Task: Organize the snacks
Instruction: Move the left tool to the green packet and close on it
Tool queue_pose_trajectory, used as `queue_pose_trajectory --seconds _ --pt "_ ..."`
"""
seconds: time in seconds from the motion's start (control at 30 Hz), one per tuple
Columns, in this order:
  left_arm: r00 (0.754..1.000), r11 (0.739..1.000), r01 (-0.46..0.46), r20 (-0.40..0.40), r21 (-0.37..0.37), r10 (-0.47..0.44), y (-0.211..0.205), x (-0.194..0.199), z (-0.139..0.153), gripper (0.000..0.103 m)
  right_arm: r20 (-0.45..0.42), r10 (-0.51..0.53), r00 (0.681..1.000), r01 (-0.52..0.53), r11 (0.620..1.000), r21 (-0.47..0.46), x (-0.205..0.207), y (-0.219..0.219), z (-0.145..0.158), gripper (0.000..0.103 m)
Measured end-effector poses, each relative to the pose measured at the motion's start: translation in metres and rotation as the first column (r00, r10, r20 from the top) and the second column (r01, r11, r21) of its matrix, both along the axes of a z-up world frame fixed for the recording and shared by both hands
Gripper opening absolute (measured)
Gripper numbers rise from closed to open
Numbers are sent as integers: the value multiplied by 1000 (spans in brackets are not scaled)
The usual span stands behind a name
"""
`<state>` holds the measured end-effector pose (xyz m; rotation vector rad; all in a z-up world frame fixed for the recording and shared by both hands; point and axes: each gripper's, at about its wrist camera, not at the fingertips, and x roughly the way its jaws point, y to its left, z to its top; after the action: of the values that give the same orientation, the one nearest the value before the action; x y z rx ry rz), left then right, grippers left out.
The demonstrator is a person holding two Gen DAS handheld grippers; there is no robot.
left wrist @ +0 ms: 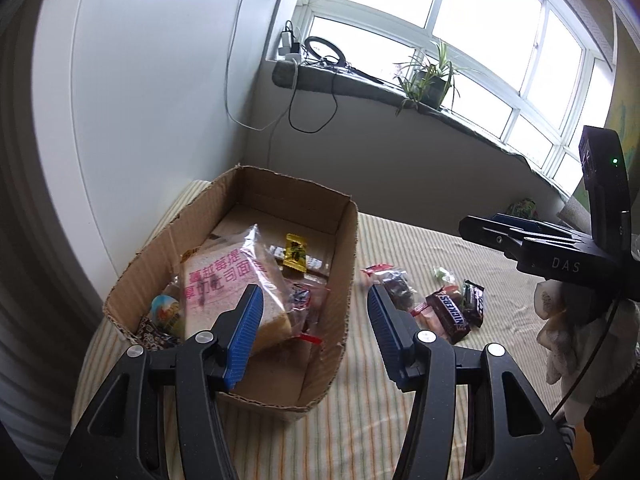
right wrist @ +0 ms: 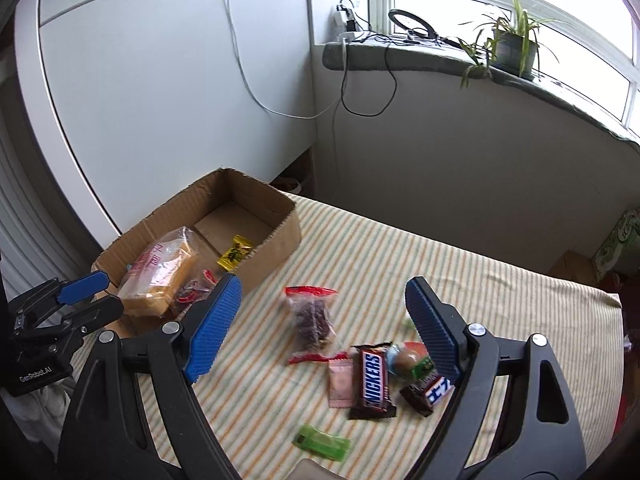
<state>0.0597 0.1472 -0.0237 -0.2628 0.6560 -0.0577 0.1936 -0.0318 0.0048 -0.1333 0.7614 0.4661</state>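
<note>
An open cardboard box (left wrist: 340,280) (right wrist: 280,232) sits on the striped cloth and holds a wrapped bread loaf (left wrist: 228,292) (right wrist: 160,276), a yellow candy (left wrist: 295,253) (right wrist: 236,258) and other small packets. My left gripper (left wrist: 316,300) is open and empty above the box's right wall. My right gripper (right wrist: 324,296) is open and empty above loose snacks: a clear bag of dark fruit (right wrist: 312,320) (left wrist: 396,286), a Snickers bar (right wrist: 372,380) (left wrist: 450,314), a pink sachet (right wrist: 340,384), a green packet (right wrist: 320,442) and a dark bar (right wrist: 428,392).
A white cabinet (right wrist: 160,80) stands behind the box. A grey windowsill (right wrist: 440,60) holds a potted plant (right wrist: 512,48), a ring light and cables. The striped cloth (right wrist: 440,264) stretches to the right of the box. Green boxes (right wrist: 616,248) stand at far right.
</note>
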Motion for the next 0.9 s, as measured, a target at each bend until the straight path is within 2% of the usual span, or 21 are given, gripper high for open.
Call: queue_pose_trajectory --seconds 0.3,0.47,0.7,0.77,0.9 --pt "995 995 102 -14 -4 -102 -45 3 -4 54 -47 -119 992 118 993 -10 9 -75 -18 86" --pt "984 985 175 -35 -3 -175 -72 5 -10 54 -97 -157 983 156 988 -14 15 -101 -33 86" --pt "953 955 295 -80 14 -293 -108 8 -20 53 -172 -187 967 188 982 -12 22 -111 -60 86" --pt "940 945 326 -103 -5 -325 -114 11 -25 53 -189 -195 962 196 980 -11 24 -112 -66 86" --pt "923 932 363 -137 7 -358 -124 16 -34 53 -231 -211 950 219 976 13 30 -118 -76 86"
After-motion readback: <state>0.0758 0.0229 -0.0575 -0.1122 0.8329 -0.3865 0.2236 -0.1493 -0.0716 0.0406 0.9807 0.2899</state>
